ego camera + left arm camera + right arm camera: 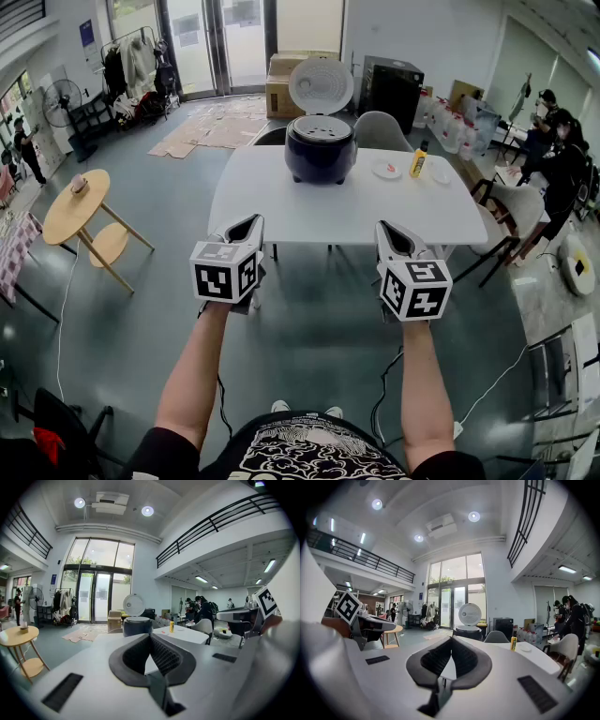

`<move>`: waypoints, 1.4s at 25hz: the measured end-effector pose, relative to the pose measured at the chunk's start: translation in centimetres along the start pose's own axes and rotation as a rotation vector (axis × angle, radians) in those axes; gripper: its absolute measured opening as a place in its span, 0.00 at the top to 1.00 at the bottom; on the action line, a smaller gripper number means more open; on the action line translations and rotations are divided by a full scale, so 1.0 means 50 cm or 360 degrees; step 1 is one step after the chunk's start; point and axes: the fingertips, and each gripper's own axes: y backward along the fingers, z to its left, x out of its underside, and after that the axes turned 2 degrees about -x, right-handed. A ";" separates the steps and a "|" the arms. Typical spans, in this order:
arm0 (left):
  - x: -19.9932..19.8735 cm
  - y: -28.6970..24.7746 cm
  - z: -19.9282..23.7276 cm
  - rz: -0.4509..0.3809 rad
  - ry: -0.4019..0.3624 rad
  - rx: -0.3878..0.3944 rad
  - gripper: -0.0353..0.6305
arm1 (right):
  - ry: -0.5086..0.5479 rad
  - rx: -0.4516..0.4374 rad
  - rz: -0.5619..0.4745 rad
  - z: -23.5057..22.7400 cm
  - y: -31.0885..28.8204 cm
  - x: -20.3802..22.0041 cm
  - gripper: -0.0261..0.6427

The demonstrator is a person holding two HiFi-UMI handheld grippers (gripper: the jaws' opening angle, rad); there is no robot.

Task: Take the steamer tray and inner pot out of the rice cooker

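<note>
The near half of the white rectangular table point(309, 216) lies bare, an open path from my side to the dark round rice cooker point(321, 150) at its far edge. Its white round lid point(321, 86) stands upright behind the mouth, so the top is open from above. To the cooker's right, apart from it, stand a small white dish point(387, 170) and a yellow bottle point(418, 163).

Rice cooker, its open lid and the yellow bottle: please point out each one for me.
rice cooker point(321, 155), head view, front of its dark body.
lid point(321, 86), head view, middle of its raised inner face.
yellow bottle point(418, 165), head view, its yellow body.
</note>
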 end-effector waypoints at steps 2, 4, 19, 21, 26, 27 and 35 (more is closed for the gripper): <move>-0.005 0.000 -0.002 -0.0006 -0.0016 0.0007 0.94 | -0.0005 0.0006 -0.0010 0.000 0.001 -0.003 0.94; -0.010 -0.001 -0.005 -0.0014 -0.0029 0.0014 0.94 | -0.0009 0.0014 -0.0017 -0.001 0.003 -0.004 0.94; -0.027 0.017 -0.037 -0.0066 -0.0063 0.0017 0.80 | -0.0023 -0.0010 -0.0022 -0.002 0.032 -0.005 0.78; -0.028 0.018 -0.039 -0.0064 -0.0072 0.0009 0.77 | -0.0019 -0.0015 -0.0019 -0.002 0.034 -0.006 0.77; -0.022 0.023 -0.045 -0.0052 -0.0094 -0.0017 0.67 | -0.0015 -0.0001 -0.0017 -0.010 0.043 -0.001 0.68; -0.023 0.026 -0.046 -0.0052 -0.0098 -0.0022 0.65 | -0.0015 0.0003 -0.0017 -0.012 0.047 -0.002 0.65; -0.029 0.033 -0.075 -0.0050 -0.0112 -0.0038 0.51 | -0.0008 0.0025 -0.0036 -0.037 0.077 -0.008 0.51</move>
